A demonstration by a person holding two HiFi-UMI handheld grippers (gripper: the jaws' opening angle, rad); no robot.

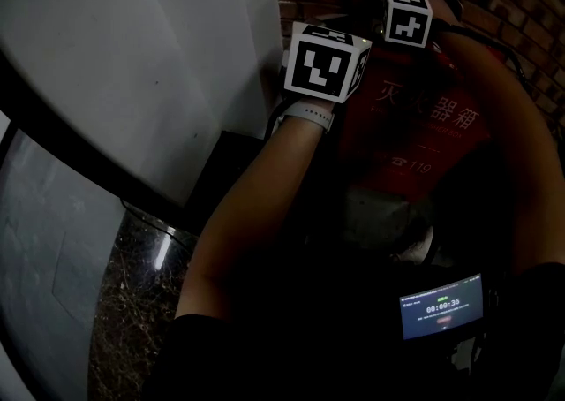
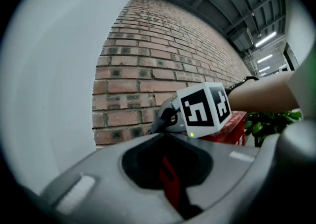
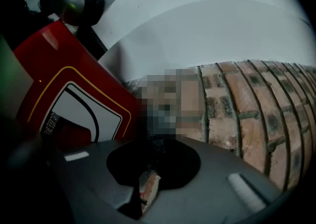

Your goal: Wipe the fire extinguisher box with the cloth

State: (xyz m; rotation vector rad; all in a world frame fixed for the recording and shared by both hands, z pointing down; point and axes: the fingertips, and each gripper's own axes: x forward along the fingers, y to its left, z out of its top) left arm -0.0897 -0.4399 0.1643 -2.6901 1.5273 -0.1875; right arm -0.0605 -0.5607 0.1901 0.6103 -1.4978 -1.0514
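The red fire extinguisher box with white print stands against the brick wall. It also shows in the left gripper view as a red corner and in the right gripper view as a red panel. My left gripper hovers at the box's upper left, and its jaws look closed to a narrow slit with nothing seen in them. Over the box's top edge, my right gripper has a dark fuzzy cloth bunched at its jaws. The fingertips are hidden in the head view.
A white pillar rises to the left of the box, and a brick wall runs behind it. A green plant grows past the box. A small lit screen sits low right, above a dark marble floor.
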